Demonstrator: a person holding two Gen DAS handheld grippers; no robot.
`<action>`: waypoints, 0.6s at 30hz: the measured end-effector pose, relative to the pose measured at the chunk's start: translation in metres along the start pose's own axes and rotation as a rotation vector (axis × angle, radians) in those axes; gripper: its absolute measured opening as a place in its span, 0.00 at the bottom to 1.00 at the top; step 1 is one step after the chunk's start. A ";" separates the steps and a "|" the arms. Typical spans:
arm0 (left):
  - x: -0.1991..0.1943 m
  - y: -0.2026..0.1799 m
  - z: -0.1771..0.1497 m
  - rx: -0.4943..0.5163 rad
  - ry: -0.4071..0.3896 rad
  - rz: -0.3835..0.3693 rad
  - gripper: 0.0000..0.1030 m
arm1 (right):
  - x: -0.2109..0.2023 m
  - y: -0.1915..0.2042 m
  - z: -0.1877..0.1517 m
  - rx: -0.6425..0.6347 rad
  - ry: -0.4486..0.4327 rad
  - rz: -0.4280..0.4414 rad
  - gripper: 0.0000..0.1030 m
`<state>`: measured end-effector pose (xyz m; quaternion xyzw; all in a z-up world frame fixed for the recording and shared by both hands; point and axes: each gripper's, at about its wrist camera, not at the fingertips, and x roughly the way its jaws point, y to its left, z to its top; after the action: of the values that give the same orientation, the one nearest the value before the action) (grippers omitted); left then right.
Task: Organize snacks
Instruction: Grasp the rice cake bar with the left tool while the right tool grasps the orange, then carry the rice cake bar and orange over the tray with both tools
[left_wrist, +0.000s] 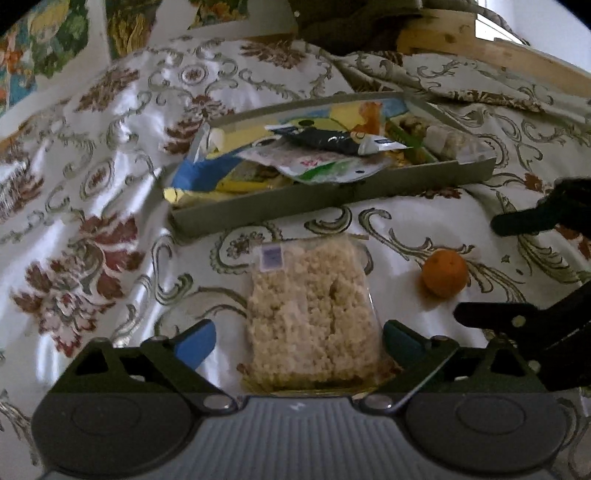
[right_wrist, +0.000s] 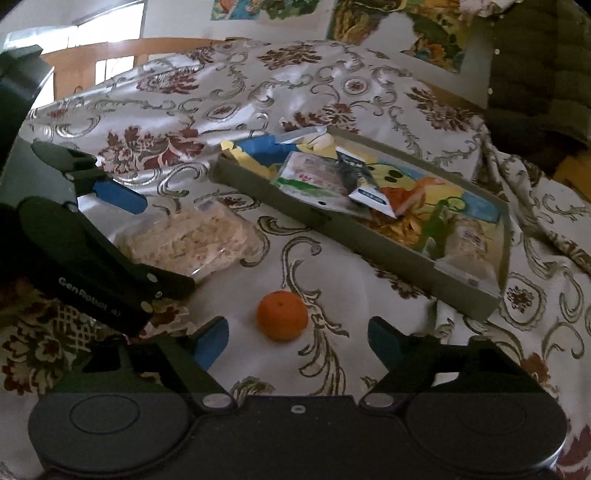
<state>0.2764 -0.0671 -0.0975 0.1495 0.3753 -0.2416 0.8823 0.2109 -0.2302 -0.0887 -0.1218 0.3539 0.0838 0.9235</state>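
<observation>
OK: both grippers spread, nothing pinched. Left gripper (left_wrist: 299, 343) straddles the rice-cake pack (left_wrist: 314, 314), blue pads either side of it, not pressing. Right gripper (right_wrist: 299, 341) hangs just short of the orange (right_wrist: 282, 315), which lies in line with the gap between its pads, untouched. Pack and orange both lie on the floral cloth (left_wrist: 92, 166), near each other, in front of the grey tray (right_wrist: 369, 236). Tray holds mixed snack packets, one dark sachet (left_wrist: 332, 142) on top of the pile.
</observation>
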 end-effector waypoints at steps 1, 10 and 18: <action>0.001 0.002 -0.001 -0.013 0.004 -0.012 0.92 | 0.002 0.000 0.000 -0.004 0.004 0.002 0.70; -0.002 -0.004 -0.002 0.007 0.013 -0.040 0.75 | 0.019 0.000 -0.001 -0.006 0.012 0.042 0.40; -0.009 -0.005 -0.004 -0.040 -0.003 -0.007 0.74 | 0.018 0.004 -0.001 -0.014 -0.001 0.041 0.35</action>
<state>0.2661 -0.0668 -0.0942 0.1299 0.3793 -0.2374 0.8848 0.2221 -0.2258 -0.1021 -0.1209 0.3555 0.1054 0.9208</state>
